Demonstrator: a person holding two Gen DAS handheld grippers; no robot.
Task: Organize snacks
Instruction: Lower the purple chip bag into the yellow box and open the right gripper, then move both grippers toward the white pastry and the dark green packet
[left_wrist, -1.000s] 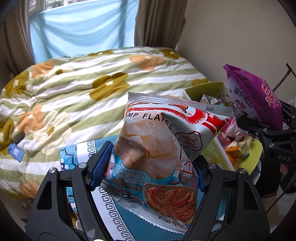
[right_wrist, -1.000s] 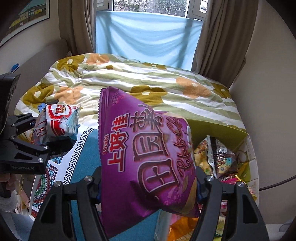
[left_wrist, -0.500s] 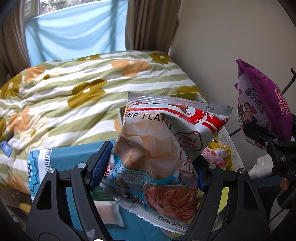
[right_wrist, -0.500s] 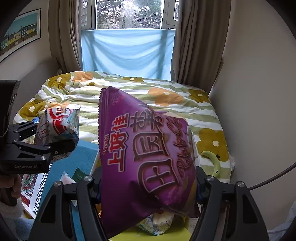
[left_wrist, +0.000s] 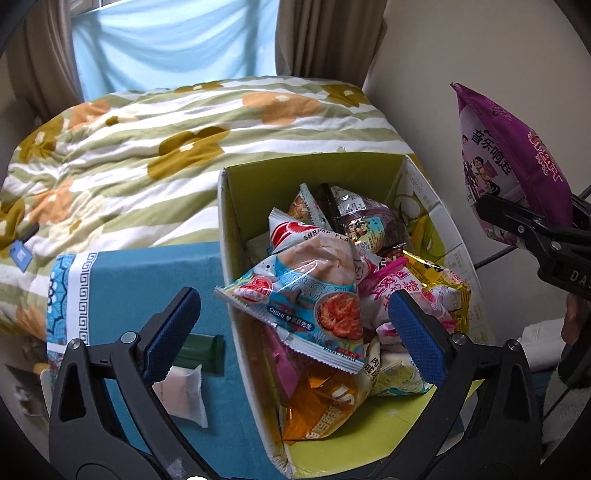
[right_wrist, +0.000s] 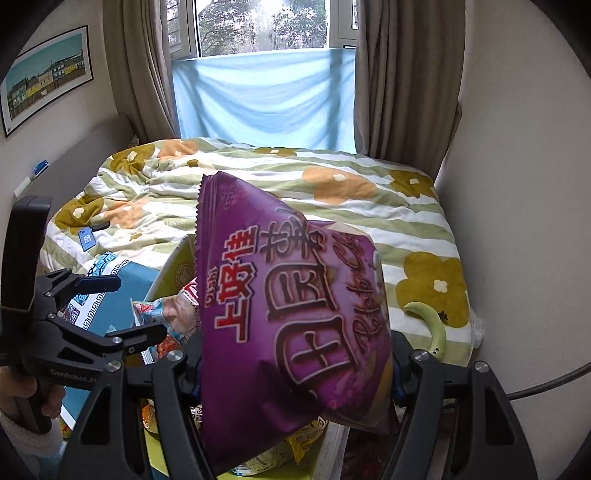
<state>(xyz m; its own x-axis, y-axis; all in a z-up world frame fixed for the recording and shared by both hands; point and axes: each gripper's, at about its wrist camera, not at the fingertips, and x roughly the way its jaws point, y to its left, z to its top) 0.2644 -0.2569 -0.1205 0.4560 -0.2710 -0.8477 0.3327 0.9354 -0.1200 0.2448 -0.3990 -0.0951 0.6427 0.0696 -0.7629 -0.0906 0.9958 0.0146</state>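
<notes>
My left gripper (left_wrist: 291, 306) hangs over an open cardboard box (left_wrist: 314, 173) with a green lining. Its jaws are opening, and the blue pads (left_wrist: 173, 325) touch nothing. The shrimp flakes bag (left_wrist: 306, 280) lies loose on top of several snack packets in the box, below the jaws. My right gripper (right_wrist: 295, 365) is shut on a big purple snack bag (right_wrist: 291, 306), which hides most of the box (right_wrist: 177, 266) under it. In the left wrist view that purple bag (left_wrist: 509, 166) is held up to the right of the box. The left gripper (right_wrist: 125, 308) shows at the left of the right wrist view.
A blue patterned surface (left_wrist: 147, 277) left of the box carries a white packet (left_wrist: 184, 395) and a dark green object (left_wrist: 203, 350). Behind is a bed with a floral quilt (left_wrist: 166, 129). A wall rises close on the right. A pale green curved object (right_wrist: 432, 321) lies on the quilt.
Both grippers swung right, from over the blue surface to over the box. The left jaws spread and the shrimp flakes bag dropped into the box. The right grip on the purple bag is unchanged.
</notes>
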